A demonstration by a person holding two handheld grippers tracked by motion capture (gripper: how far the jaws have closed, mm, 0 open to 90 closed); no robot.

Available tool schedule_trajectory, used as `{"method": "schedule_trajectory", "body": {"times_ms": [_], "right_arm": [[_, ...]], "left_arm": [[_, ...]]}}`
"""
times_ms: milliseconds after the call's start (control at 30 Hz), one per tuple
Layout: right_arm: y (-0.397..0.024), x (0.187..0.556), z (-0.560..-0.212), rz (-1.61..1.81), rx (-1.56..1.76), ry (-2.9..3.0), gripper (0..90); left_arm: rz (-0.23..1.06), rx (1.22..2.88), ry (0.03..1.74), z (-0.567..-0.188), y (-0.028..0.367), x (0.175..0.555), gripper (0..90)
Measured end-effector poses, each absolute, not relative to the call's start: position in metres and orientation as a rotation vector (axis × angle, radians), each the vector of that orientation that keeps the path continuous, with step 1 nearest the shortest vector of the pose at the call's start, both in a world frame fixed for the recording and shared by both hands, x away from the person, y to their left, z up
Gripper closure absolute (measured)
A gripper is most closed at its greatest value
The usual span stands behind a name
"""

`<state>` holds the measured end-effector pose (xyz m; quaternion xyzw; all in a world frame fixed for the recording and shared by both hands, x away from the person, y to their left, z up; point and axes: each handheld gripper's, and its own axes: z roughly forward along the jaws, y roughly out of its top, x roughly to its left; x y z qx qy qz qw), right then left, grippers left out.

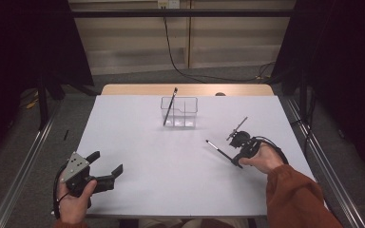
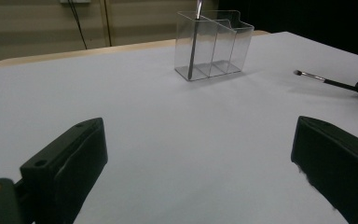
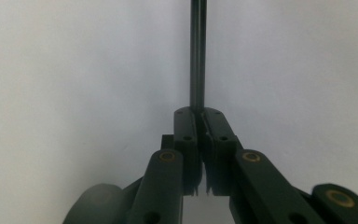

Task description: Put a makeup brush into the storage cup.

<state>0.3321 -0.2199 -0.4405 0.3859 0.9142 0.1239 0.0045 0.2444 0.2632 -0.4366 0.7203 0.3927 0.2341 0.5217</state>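
A clear divided holder (image 1: pixel 179 112) stands at the far middle of the white table (image 1: pixel 138 156), with one dark brush (image 1: pixel 170 106) leaning in its left compartment. My right gripper (image 1: pixel 235 159) is at the right, shut on the handle of a second thin black brush (image 1: pixel 217 148) whose tip points left, low over the table. In the right gripper view the brush handle (image 3: pixel 197 51) runs straight out from between the closed jaws. My left gripper (image 1: pixel 108 165) rests open near the front left corner. Seen from the left gripper, the holder (image 2: pixel 212 44) and the held brush (image 2: pixel 319 79) lie beyond the wide-apart jaws.
A wooden strip (image 1: pixel 123 89) borders the table's far edge. Metal rails (image 1: pixel 24 161) run along both sides of the table. A black cable (image 1: pixel 171 47) hangs down the back wall to the floor.
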Motion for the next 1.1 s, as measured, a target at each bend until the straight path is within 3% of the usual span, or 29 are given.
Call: {"method": "schedule_trajectory", "body": {"times_ms": [1100], "right_arm": [[-0.238,0.304,-0.442,0.959,1.24,2.569,84.8]], "left_arm": [[0.574,1.712,0.952,-0.437,0.264,0.244,3.3]]}}
